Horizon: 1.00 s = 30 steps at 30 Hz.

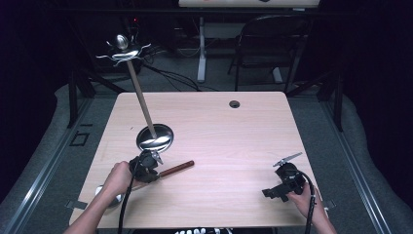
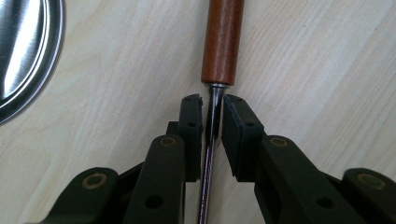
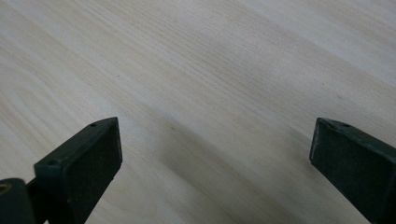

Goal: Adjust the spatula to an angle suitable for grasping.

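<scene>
A utensil with a brown wooden handle (image 1: 178, 168) and a thin metal shank (image 2: 211, 126) lies on the pale wooden table (image 1: 229, 131). My left gripper (image 1: 152, 168) is shut on the shank just below the handle (image 2: 223, 39), with both pads pressed against the metal (image 2: 212, 106). A silvery rounded part (image 1: 103, 191) shows by the person's left hand; I cannot tell whether it is the utensil's end. My right gripper (image 1: 272, 191) rests near the table's front right, its jaws wide open over bare wood (image 3: 215, 140).
A stand with a round shiny metal base (image 1: 155, 137), a slanting wooden pole (image 1: 141, 97) and metal hooks on top (image 1: 122, 51) stands just beyond my left gripper; its base edge (image 2: 25, 56) is close by. A cable hole (image 1: 234, 104) lies at the far edge.
</scene>
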Available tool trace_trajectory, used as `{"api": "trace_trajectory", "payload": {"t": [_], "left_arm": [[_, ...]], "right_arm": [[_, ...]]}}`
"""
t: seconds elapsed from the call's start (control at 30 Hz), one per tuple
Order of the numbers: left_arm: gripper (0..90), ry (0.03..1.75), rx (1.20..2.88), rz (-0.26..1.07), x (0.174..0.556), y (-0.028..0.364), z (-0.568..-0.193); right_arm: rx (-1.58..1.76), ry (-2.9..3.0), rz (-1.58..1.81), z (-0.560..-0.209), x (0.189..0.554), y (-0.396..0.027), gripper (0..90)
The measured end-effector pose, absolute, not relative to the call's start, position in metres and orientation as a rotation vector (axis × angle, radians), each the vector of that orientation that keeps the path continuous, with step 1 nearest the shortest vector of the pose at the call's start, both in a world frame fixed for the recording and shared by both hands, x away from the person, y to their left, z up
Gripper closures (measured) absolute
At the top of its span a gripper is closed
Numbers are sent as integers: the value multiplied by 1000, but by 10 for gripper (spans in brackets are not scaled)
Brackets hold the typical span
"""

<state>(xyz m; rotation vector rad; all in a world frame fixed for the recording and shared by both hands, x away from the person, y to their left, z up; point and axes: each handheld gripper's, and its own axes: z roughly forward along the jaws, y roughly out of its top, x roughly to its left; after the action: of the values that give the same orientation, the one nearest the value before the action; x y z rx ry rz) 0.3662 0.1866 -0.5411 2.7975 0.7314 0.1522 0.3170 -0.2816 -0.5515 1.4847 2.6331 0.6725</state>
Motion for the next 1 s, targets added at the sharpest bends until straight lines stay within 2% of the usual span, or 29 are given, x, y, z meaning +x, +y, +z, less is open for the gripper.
{"api": "trace_trajectory", "payload": {"t": [0.3, 1.0], "left_arm": [[820, 716, 2816, 166, 365, 185, -544], [838, 690, 2817, 224, 361, 183, -547]], "right_arm": [[1490, 2634, 670, -551, 317, -282, 21], [1489, 2640, 679, -551, 317, -282, 21]]}}
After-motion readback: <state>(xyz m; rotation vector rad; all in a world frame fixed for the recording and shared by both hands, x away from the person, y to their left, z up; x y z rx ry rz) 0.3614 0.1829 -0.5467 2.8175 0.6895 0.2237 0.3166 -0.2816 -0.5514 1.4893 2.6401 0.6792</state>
